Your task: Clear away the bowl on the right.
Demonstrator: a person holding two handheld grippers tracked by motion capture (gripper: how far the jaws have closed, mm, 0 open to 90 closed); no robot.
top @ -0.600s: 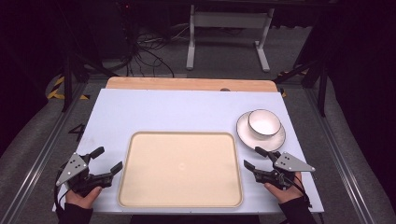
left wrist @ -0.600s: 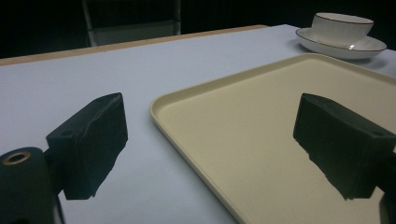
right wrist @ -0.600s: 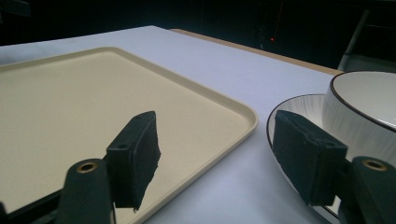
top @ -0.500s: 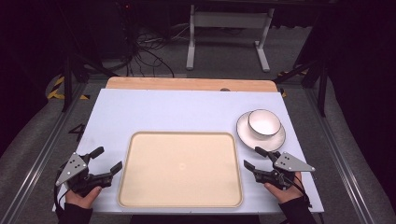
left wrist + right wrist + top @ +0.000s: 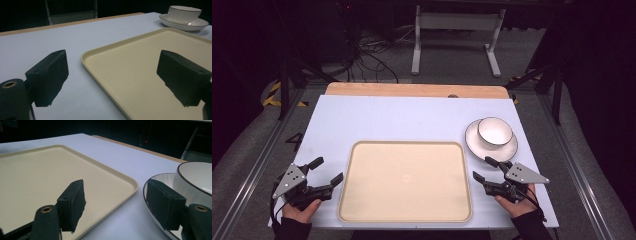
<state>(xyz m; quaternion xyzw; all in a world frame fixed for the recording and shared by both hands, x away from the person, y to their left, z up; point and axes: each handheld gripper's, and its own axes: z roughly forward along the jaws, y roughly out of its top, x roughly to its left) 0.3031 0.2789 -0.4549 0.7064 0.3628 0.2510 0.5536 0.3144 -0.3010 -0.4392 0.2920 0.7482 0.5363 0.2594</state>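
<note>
White worktop (image 5: 412,120), wooden strip along the far edge. At near centre, large cream tray (image 5: 406,181), flat and bare, near edge close to the worktop's near edge. To the right of the tray's far right corner, white saucer (image 5: 473,142) with dark rim line, carrying white bowl (image 5: 494,132) upright, also dark-rimmed; saucer just beside the tray, not touching it.

Left tool (image 5: 323,174) held low at the tray's near left side, jaws wide apart with nothing between them; in the left gripper view, one jaw over bare worktop, the other over the tray's left rim (image 5: 105,75), bowl (image 5: 184,11) and saucer (image 5: 186,23) far off at upper right.

Right tool (image 5: 486,169) just near of the saucer, jaws spread wide and empty; in the right gripper view, one jaw over the tray (image 5: 50,177), the other just in front of the saucer's rim (image 5: 152,180), contact not discernible.

Progress, as judged: nothing gripped, nothing placed on the tray; bowl and saucer untouched at their resting place. Likely remaining: grasp of the crockery and transfer, all of it yet to begin.

No brand, label or legible writing on any item.
</note>
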